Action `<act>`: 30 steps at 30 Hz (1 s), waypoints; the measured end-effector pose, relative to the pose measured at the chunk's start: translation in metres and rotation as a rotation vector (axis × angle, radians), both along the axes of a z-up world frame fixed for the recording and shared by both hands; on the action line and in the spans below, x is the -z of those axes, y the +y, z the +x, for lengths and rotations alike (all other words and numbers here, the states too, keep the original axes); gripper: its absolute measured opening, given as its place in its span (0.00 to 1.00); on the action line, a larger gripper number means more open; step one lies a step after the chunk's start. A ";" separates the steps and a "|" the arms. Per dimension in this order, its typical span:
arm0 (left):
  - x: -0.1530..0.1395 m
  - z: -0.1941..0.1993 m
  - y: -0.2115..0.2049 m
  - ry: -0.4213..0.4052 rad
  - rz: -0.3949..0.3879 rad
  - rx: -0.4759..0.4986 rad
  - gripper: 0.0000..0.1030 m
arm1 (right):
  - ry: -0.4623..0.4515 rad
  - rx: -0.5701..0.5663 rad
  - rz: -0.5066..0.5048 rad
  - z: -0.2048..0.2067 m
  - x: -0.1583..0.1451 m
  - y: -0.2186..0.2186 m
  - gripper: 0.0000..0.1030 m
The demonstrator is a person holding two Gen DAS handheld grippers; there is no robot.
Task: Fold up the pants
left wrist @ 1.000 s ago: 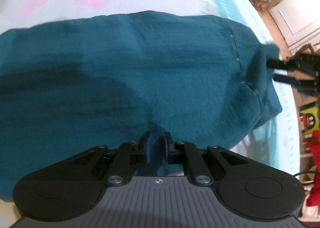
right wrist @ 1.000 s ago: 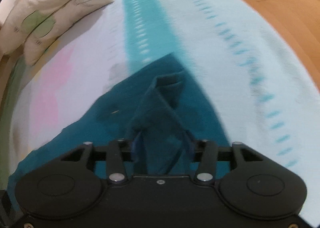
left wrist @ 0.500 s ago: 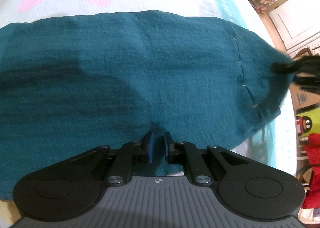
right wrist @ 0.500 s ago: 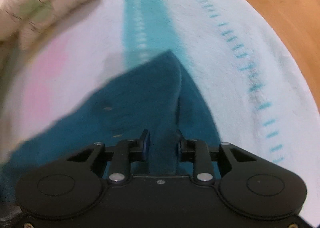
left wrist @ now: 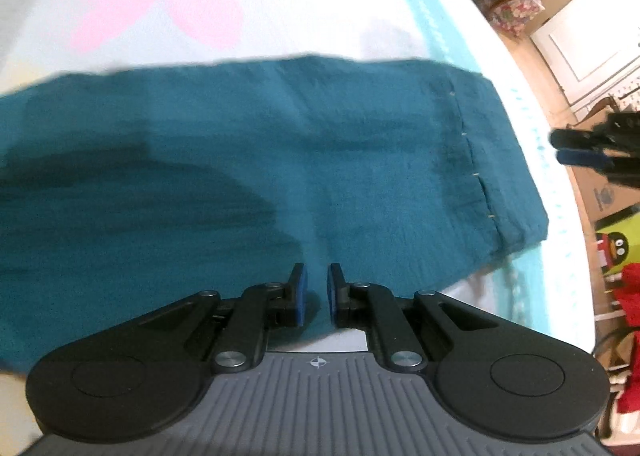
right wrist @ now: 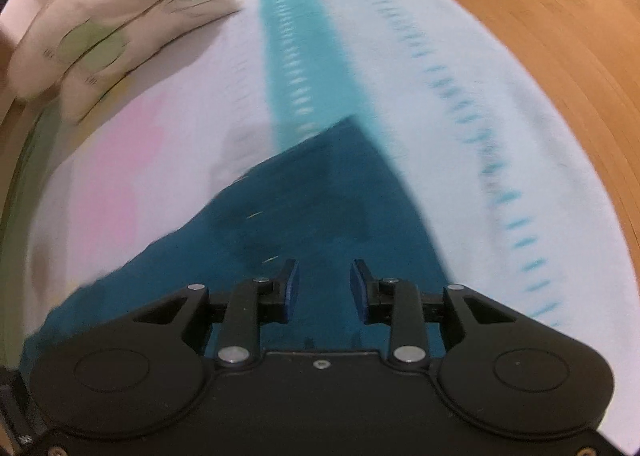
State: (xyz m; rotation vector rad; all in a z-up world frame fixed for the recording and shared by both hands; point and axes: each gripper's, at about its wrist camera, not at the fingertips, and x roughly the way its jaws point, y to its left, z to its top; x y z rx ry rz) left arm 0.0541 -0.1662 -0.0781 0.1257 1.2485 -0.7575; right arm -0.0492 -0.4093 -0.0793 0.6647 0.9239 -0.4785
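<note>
The teal pants [left wrist: 280, 160] lie flat across the bed as a wide band, their hem end at the right. My left gripper [left wrist: 316, 288] hovers over their near edge with the jaws a little apart and nothing between them. My right gripper [right wrist: 324, 288] is open and empty above the hem end of the pants [right wrist: 320, 216]. It also shows in the left wrist view [left wrist: 576, 148], clear of the cloth past the hem.
The bed sheet [left wrist: 280, 16] is white with pink flowers and a turquoise stripe [right wrist: 288, 56]. Pillows [right wrist: 100, 16] lie at the far left of the right wrist view. Wooden floor [right wrist: 520, 16] runs beside the bed. Boxes and toys [left wrist: 616, 248] stand by the bed's right edge.
Both grippers have let go of the pants and opened. The hem end, held up by the right gripper before, now lies flat. The right gripper has drawn back off the cloth.
</note>
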 end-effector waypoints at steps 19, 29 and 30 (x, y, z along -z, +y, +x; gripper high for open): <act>-0.042 0.058 0.278 -0.134 0.168 -0.461 0.11 | -0.141 -0.640 0.045 0.132 -0.015 0.297 0.41; -0.040 0.109 0.370 -0.127 0.215 -0.608 0.11 | -0.160 -0.949 -0.086 0.169 0.031 0.460 0.41; -0.040 0.111 0.376 -0.124 0.213 -0.618 0.11 | -0.168 -0.975 -0.107 0.170 0.033 0.471 0.41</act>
